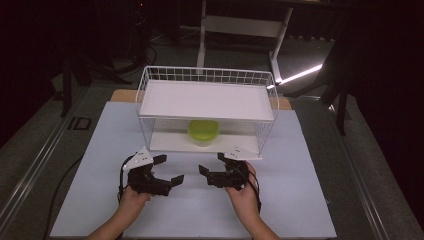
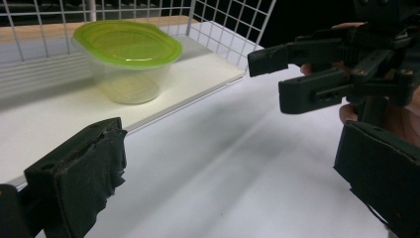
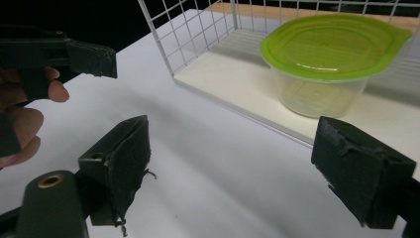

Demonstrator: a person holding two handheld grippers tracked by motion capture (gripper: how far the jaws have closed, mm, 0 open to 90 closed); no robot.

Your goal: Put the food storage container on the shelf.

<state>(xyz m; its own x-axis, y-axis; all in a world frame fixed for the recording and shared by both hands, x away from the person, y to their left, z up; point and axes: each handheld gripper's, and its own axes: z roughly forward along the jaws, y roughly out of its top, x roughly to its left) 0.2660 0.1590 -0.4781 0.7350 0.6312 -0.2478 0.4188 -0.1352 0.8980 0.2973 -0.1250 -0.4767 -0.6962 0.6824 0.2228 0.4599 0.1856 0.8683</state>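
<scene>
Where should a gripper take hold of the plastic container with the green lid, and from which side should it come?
Probably the clear body just under the lid's rim. The container stands upright on the lower shelf of the wire rack, with the upper shelf above it and wire at the back and ends. So come in level through the open front, jaws either side; the overhanging green lid should stop slipping.

This looks like a dim lab or recording studio, not a home: a pale matte board covers a wooden table on grey carpeted floor, black stand legs flank it (cables trailing nearby), and a white height-adjustable desk frame stands behind.
</scene>
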